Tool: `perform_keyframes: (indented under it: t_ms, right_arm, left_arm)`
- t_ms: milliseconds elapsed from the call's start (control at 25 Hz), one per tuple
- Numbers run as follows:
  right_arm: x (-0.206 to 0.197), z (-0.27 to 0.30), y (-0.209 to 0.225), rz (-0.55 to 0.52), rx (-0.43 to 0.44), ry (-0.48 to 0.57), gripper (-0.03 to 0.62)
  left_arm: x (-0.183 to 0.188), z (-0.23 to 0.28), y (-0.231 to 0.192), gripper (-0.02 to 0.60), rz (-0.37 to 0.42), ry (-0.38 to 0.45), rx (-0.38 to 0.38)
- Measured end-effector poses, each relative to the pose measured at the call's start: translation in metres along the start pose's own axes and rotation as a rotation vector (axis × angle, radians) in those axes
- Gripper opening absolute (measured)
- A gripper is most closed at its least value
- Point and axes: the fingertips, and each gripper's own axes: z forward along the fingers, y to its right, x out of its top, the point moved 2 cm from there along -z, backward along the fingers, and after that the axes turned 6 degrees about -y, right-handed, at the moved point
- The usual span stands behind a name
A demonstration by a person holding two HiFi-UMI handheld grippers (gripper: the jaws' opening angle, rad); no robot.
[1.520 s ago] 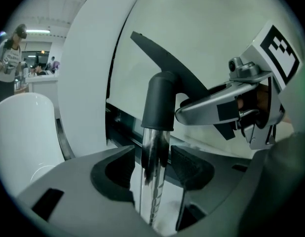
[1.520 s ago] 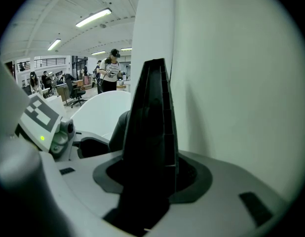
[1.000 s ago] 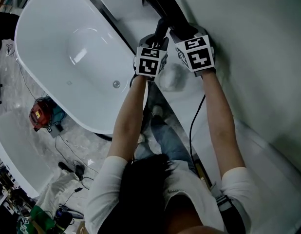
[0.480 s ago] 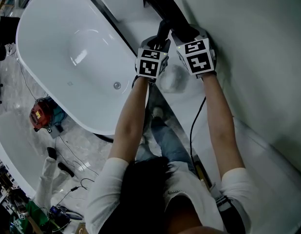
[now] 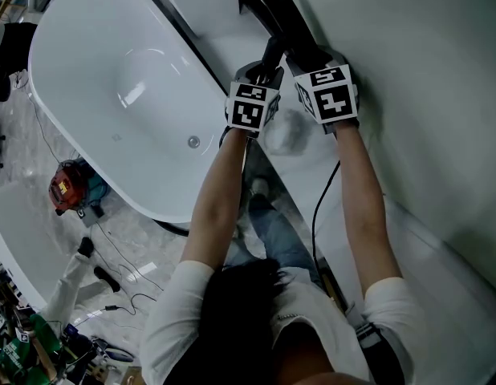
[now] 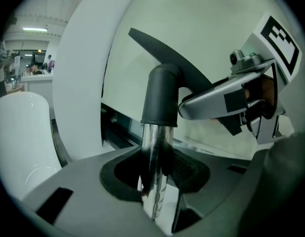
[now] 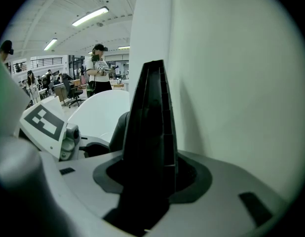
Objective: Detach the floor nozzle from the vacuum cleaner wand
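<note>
Holding both ends: your left gripper's (image 6: 155, 184) jaws pinch the wand (image 6: 153, 142) below its collar, your right gripper's (image 7: 147, 181) jaws clamp the nozzle (image 7: 150, 107), just right of the bathtub (image 5: 71, 135). Joint looks seated; pull-apart not yet done.

You have both grippers side by side at top centre.
Left gripper (image 5: 264, 72) is on the wand (image 6: 153, 142); right gripper (image 5: 306, 58) is on the floor nozzle (image 5: 278, 10), beside the wall (image 5: 424, 70). The bathtub (image 5: 79, 143) lies upper left.
</note>
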Motion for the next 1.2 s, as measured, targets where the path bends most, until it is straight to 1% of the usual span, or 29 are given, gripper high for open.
perform_keyframes:
  t_ms: [120,280,360,600,760,920,1040,1200]
  right_arm:
    - [0.002,0.004,0.001,-0.013,-0.004,-0.006,0.213]
    - [0.007,0.0,-0.002,-0.053,-0.039,-0.005,0.213]
    - [0.007,-0.003,-0.004,-0.054,-0.038,-0.006,0.213]
    - [0.001,-0.005,-0.003,0.009,0.014,-0.021,0.213]
    - [0.002,-0.003,-0.003,0.038,0.032,-0.03,0.213]
    - [0.0,-0.001,-0.001,0.052,0.039,-0.03,0.213]
    - [-0.001,-0.002,0.0,0.036,0.026,-0.032,0.213]
    - [0.005,-0.006,-0.001,-0.027,-0.025,-0.023,0.213]
  left_arm:
    - [0.0,0.003,-0.003,0.141,0.001,-0.005,-0.003]
    - [0.001,0.001,-0.003,0.141,-0.002,-0.017,-0.02]
    - [0.0,-0.002,-0.002,0.141,-0.001,-0.012,-0.024]
    - [0.0,-0.005,0.002,0.141,0.01,0.017,-0.023]
    - [0.003,-0.007,0.001,0.141,0.009,0.028,-0.04]
    - [0.0,-0.003,-0.001,0.141,0.015,0.028,-0.033]
    - [-0.001,-0.002,0.002,0.141,0.017,0.032,-0.029]
    - [0.0,-0.002,0.002,0.14,0.017,0.022,-0.033]
